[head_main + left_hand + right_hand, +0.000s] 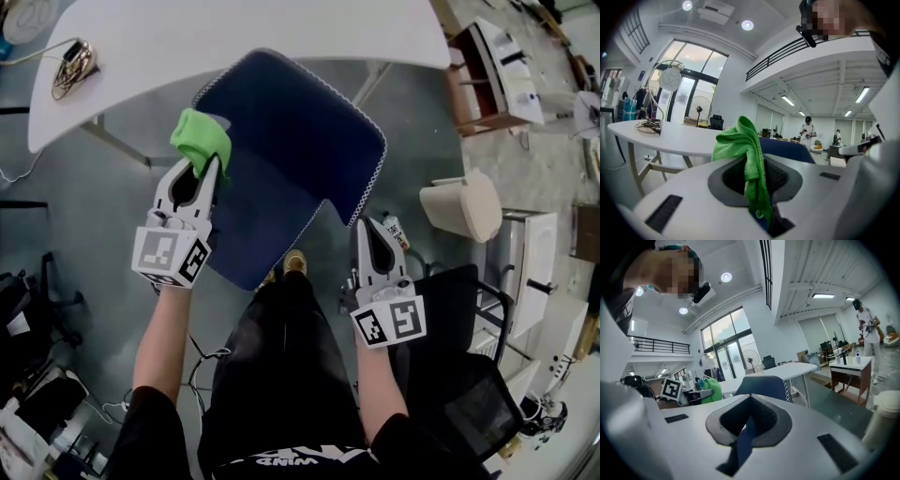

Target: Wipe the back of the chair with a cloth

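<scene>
Grey floor (94, 187), one white bench (234, 28) at 12 o'clock. One blue chair (291, 141) in the middle. The left gripper (208, 169) squeezes one green cloth (199, 141) at its 10 o'clock edge; the right gripper (361, 225) pinches its 4 o'clock edge.

Left gripper (210, 171): I am holding it forward on the left side, tips pointing away from me. Its jaws are clamping a bunched green cloth (199, 139). The left marker cube (171, 255) is facing up at the wrist end.
Left forearm (161, 328): bare, reaching straight ahead.
Right gripper (367, 227): I am holding it nearer my body, tips pointing forward. Its jaws are pressing together on a blue strip at the edge of the chair (291, 141). The right marker cube (390, 321) is facing up.
Right forearm (375, 380): bare, extending forward.
</scene>
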`<state>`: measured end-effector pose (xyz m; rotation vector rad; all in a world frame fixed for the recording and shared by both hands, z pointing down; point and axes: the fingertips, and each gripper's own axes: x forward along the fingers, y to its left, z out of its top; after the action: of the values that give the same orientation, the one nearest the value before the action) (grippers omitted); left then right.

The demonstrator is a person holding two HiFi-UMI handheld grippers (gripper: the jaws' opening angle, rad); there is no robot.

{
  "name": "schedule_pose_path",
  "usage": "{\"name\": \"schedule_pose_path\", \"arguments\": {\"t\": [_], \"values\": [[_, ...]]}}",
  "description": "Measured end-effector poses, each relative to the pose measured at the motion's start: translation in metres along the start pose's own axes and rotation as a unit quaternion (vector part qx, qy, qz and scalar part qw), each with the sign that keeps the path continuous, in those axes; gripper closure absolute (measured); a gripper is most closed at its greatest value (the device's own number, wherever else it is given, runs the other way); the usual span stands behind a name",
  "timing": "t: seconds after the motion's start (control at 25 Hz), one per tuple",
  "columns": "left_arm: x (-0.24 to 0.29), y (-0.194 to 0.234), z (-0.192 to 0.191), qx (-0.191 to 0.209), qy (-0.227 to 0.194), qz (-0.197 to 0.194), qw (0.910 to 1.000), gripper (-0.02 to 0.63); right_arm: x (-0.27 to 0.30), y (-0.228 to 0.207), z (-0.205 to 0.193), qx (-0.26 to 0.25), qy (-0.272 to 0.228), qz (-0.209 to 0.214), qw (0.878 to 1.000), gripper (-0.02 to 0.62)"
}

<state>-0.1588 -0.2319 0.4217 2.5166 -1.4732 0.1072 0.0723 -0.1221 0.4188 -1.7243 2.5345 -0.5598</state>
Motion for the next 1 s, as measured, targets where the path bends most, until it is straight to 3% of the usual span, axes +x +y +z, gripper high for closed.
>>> {"name": "schedule_pose_path", "arguments": {"t": [0.28, 0.48, 0.76, 1.0], "values": [[0.048, 0.06, -0.001, 0.077, 0.011, 0.009, 0.9969, 0.545, -0.001, -0.01, -0.006, 0.009, 0.006, -0.013, 1.0, 0.598], [0.083, 0.072, -0.013, 0.104, 0.024, 0.0, 0.9943, 0.545, 0.002, -0.018, -0.013, 0.013, 0.015, -0.018, 1.0, 0.598], [0.12, 0.054, -0.027, 0.12, 0.044, -0.033, 0.9912, 0.545, 0.003, -0.02, -0.016, 0.026, 0.018, -0.019, 0.999, 0.598], [0.133, -0.004, -0.035, 0.139, 0.046, -0.094, 0.9847, 0.545, 0.005, -0.021, -0.017, 0.031, 0.02, -0.019, 0.999, 0.598]]}}
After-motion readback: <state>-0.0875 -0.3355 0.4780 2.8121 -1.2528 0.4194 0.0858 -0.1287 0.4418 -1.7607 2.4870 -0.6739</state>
